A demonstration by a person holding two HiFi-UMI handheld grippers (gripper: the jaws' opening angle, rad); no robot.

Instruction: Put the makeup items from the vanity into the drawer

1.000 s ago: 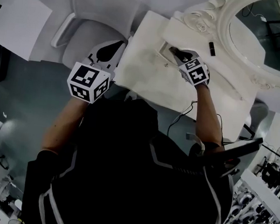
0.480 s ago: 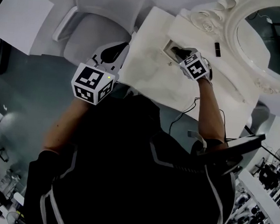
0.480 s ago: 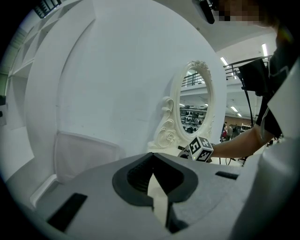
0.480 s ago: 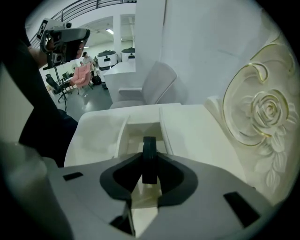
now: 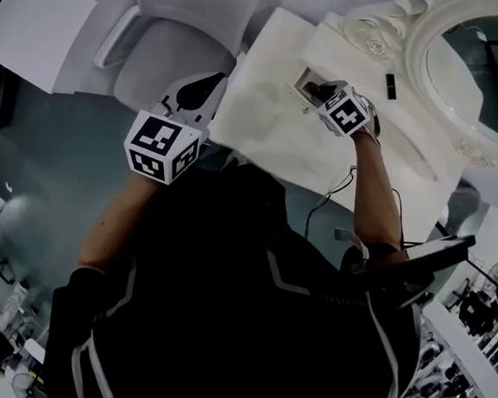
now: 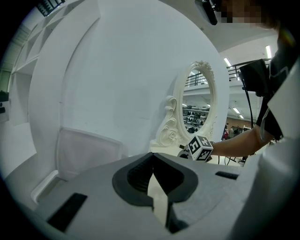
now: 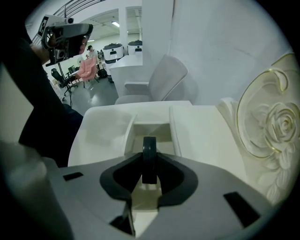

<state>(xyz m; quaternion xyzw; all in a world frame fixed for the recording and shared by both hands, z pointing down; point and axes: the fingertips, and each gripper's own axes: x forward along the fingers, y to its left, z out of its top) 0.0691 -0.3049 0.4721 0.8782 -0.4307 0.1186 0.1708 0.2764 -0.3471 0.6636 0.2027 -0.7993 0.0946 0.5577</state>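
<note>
A dark round compact (image 7: 149,159) stands edge-on between the pads of my right gripper (image 7: 149,180), which is shut on it. In the right gripper view the compact hangs just over the open drawer (image 7: 151,131) of the cream vanity (image 5: 265,117). The head view shows that gripper (image 5: 327,95) pointing steeply down at the drawer (image 5: 304,79). A small black makeup stick (image 5: 391,85) lies on the raised shelf by the mirror. My left gripper (image 5: 202,90) hovers off the vanity's left edge; its jaws (image 6: 152,157) meet at the tips with nothing between them.
An oval mirror (image 5: 482,58) in a carved white frame (image 7: 272,126) stands at the back of the vanity. A white armchair (image 5: 172,40) sits left of the table. A cable hangs off the vanity's front edge (image 5: 331,197).
My right gripper has sunk a little toward the drawer and rolled, still gripping the compact. The left gripper has stayed where it was.
</note>
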